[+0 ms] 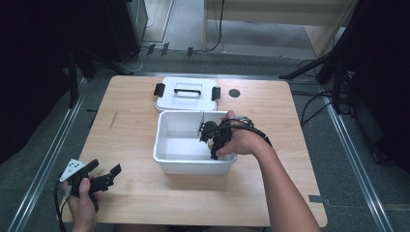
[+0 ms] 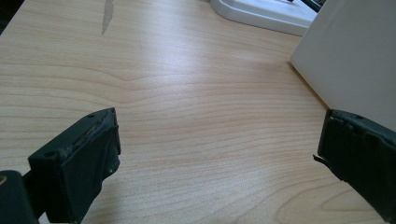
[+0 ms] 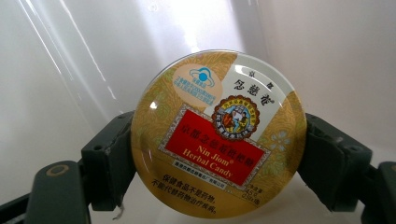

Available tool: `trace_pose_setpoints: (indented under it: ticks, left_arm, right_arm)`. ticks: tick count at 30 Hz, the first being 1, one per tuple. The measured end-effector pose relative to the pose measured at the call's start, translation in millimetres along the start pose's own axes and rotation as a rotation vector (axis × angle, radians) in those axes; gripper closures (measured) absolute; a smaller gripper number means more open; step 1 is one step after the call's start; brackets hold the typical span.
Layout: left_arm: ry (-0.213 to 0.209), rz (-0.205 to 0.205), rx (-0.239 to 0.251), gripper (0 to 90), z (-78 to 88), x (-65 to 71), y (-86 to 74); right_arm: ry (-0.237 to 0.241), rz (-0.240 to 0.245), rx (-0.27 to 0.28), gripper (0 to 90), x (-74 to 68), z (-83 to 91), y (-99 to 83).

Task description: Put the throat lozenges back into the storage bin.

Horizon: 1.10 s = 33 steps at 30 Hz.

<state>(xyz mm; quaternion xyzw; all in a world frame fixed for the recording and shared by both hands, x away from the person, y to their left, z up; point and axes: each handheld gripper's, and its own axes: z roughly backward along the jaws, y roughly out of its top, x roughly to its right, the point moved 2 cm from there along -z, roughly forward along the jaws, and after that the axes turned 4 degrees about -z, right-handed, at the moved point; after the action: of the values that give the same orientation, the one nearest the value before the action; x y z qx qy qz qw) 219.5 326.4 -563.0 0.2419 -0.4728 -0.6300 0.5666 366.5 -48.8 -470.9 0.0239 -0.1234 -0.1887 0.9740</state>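
A round gold candy tin with a red label sits between the jaws of my right gripper, which is shut on its rim. In the high view that right gripper reaches down inside the open white plastic box at its right end, with the tin barely showing. My left gripper rests low over the table near the front left corner, jaws wide apart with nothing between them. The left gripper view shows its fingers over bare wood, with the box's white wall to the right.
The box's white lid with black clasps and a black handle lies flat behind the box. A small dark round mark sits on the wooden table right of the lid. Dark stands and cables surround the table.
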Motion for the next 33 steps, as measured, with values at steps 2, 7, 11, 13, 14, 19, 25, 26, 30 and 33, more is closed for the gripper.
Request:
trace_pose_setpoints:
  ticks: [2,7,11,13,14,19,25,26,30,33]
  left_arm:
    - [0.0,0.001,0.0,0.0,0.0,0.0,0.0]
    - [0.0,0.0,0.0,0.0,0.1,0.0,0.0]
    - [0.0,-0.001,-0.001,0.0,0.1,-0.1,0.0]
    - [-0.001,-0.001,0.0,0.0,0.1,-0.1,0.0]
    - [-0.001,-0.001,-0.001,0.0,0.1,-0.1,0.0]
    - [0.0,-0.001,-0.001,0.0,0.1,0.0,0.0]
    - [0.0,-0.002,-0.001,0.0,0.1,0.0,0.0]
    - [0.0,-0.003,-0.001,0.0,0.2,0.1,0.0]
    - [0.002,-0.002,0.002,0.0,0.0,0.3,0.0]
    - [0.003,-0.002,0.001,0.0,0.1,0.4,0.0]
  right_arm:
    - [-0.004,0.003,-0.002,20.2,-0.3,-0.1,0.1]
    - [-0.004,-0.004,-0.007,18.9,-1.1,-0.4,0.3]
    - [-0.003,0.002,-0.001,18.9,-1.1,-0.2,0.2]
    - [0.005,-0.01,0.009,19.0,-1.0,1.6,0.0]
    - [0.013,-0.02,0.032,19.4,0.2,4.6,-0.4]
    - [0.026,-0.08,0.09,24.2,4.2,20.4,-3.1]
    - [0.052,-0.131,0.149,27.1,7.5,38.8,-9.7]
    - [0.05,-0.146,0.165,27.8,9.2,44.9,-14.0]
    - [0.05,-0.182,0.204,28.1,12.7,56.3,-23.9]
    - [0.046,-0.191,0.239,27.8,15.3,64.7,-32.0]
